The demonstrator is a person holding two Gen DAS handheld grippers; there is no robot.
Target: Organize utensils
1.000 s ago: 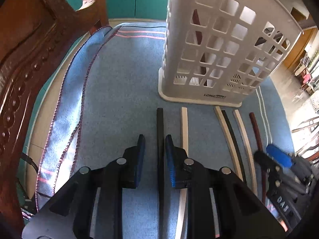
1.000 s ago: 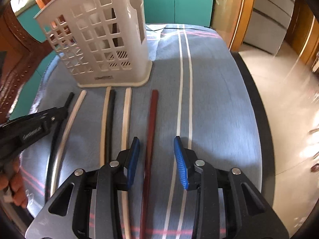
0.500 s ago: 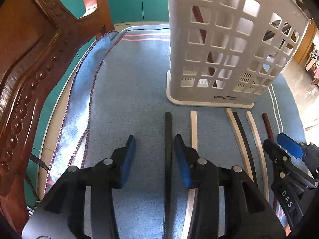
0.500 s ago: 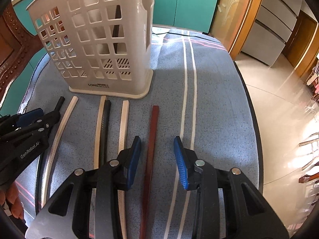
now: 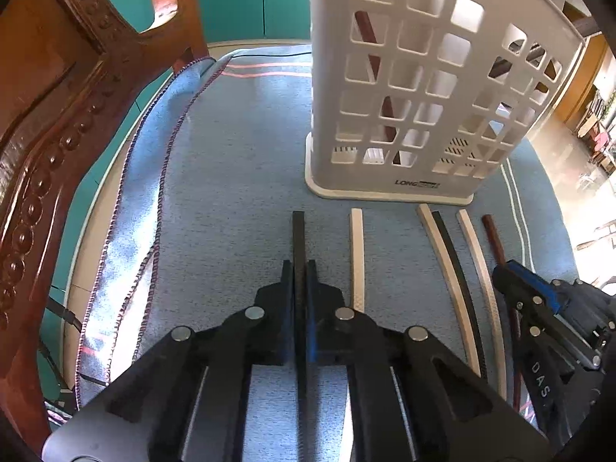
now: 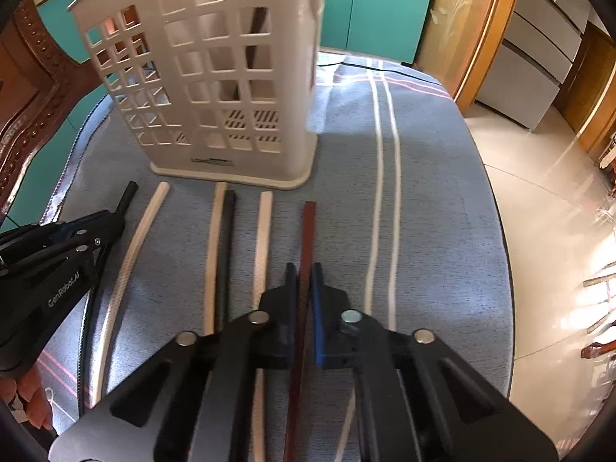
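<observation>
Both tools now closed: our left tool point(image 5: 299, 269) clamps black chopstick point(image 5: 298, 231), right tool point(image 6: 304, 273) clamps dark red chopstick point(image 6: 308, 231). We risk long sticks pivoting, snagging white utensil basket point(image 5: 423, 96) rim.

Chopsticks flat on the cloth, six: two black, one clamped in my left claw point(image 5: 299, 269), namely the black chopstick point(image 5: 298, 231), the other black stick point(image 5: 450, 238) at 1 o'clock. Three cream sticks point(image 5: 357, 246) point(image 5: 433, 231) point(image 5: 470, 235). One red-brown stick point(image 6: 308, 231), pinched by my right claw point(image 6: 304, 273). One white caddy point(image 5: 423, 88) at 12 o'clock; at least one dark stick point(image 5: 387, 107) inside. One blue cloth point(image 5: 231, 154).
</observation>
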